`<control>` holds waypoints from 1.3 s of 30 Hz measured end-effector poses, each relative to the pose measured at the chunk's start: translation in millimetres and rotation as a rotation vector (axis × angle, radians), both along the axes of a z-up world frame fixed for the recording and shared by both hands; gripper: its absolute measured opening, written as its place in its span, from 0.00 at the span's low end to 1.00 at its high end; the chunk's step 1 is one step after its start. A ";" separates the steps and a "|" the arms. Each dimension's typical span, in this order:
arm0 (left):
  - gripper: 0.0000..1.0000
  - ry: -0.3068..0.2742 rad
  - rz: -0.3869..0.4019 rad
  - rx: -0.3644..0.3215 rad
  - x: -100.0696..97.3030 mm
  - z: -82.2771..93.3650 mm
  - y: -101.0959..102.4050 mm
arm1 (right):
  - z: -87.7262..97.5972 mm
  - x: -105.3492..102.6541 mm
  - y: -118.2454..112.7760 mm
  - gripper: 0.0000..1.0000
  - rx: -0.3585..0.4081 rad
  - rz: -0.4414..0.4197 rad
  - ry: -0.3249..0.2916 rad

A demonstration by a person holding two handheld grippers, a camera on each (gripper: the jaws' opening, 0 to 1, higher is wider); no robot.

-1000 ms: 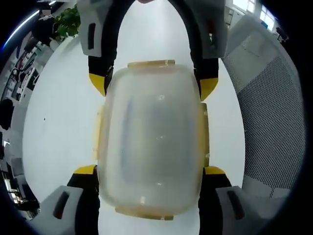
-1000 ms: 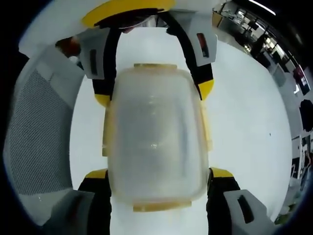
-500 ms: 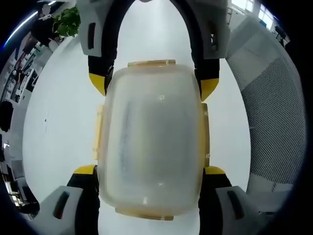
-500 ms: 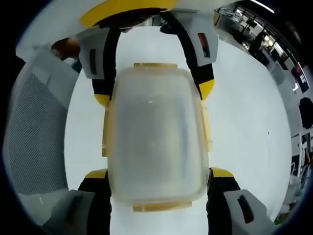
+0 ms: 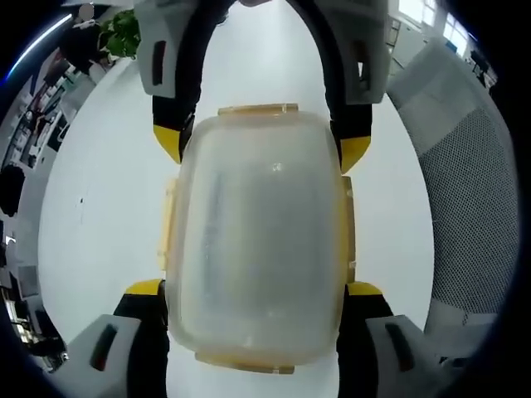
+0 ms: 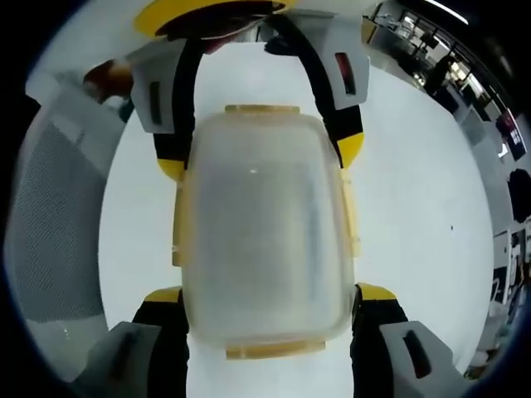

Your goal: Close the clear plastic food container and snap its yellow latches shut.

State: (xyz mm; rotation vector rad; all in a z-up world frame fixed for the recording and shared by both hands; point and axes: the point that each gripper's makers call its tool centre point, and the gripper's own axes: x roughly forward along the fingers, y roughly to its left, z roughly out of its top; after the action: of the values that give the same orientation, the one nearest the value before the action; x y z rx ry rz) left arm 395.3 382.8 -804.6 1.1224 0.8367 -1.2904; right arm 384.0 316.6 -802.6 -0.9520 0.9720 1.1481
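Note:
The clear plastic food container (image 5: pixel 257 240) hangs above a white table, gripped from two opposite ends. My left gripper (image 5: pixel 255 288) is shut on its near end, a yellow-tipped finger on each side. My right gripper (image 5: pixel 259 145) reaches in from the top and is shut on the far end. In the right gripper view the same container (image 6: pixel 264 232) sits between my right gripper (image 6: pixel 268 293) below and my left gripper (image 6: pixel 261 157) above. Yellow latches (image 5: pixel 256 109) lie flat along the container's edges, and a side latch (image 6: pixel 352 215) also lies flat against the wall.
The white table (image 5: pixel 99 199) spreads under the container. A grey mesh chair (image 5: pixel 469 207) stands beside it, seen as the chair (image 6: pixel 54 224) in the right gripper view. A green plant (image 5: pixel 124 29) and office desks are far behind.
Both grippers keep the same hold on the container. The background has slid a little in both views, so the hands have shifted together.

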 end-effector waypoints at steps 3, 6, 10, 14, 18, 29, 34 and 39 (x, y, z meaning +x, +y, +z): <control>0.84 0.000 -0.001 -0.001 5.0 -0.3 -0.8 | -0.5 4.8 -1.0 0.81 0.001 -0.003 -0.001; 0.84 0.001 -0.010 0.000 10.2 -0.4 -2.0 | -0.5 8.7 -1.7 0.81 0.002 -0.011 -0.001; 0.84 0.000 -0.018 0.013 19.2 -1.0 -3.4 | 0.0 16.7 -3.0 0.81 0.009 -0.021 -0.002; 0.84 0.000 -0.020 0.018 25.0 -0.4 -4.2 | 0.0 23.2 -4.4 0.81 0.012 -0.024 -0.003; 0.84 0.001 -0.014 0.009 29.7 -0.1 -4.8 | -0.1 27.1 -5.0 0.81 0.008 -0.021 -0.003; 0.84 0.002 -0.003 0.002 42.4 -1.7 -6.2 | -0.7 40.6 -6.1 0.81 0.010 -0.018 -0.007; 0.84 0.002 0.000 0.008 45.8 -2.9 -5.2 | -1.0 43.5 -5.3 0.81 0.010 -0.007 -0.006; 0.84 0.003 0.014 -0.015 53.9 -1.3 -5.0 | -1.3 53.5 -5.3 0.81 -0.003 0.000 -0.009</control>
State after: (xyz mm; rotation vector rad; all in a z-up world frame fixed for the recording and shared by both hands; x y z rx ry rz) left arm 449.2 377.8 -805.9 1.1010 0.8349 -1.2850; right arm 437.6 311.3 -803.9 -0.9588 0.9662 1.1419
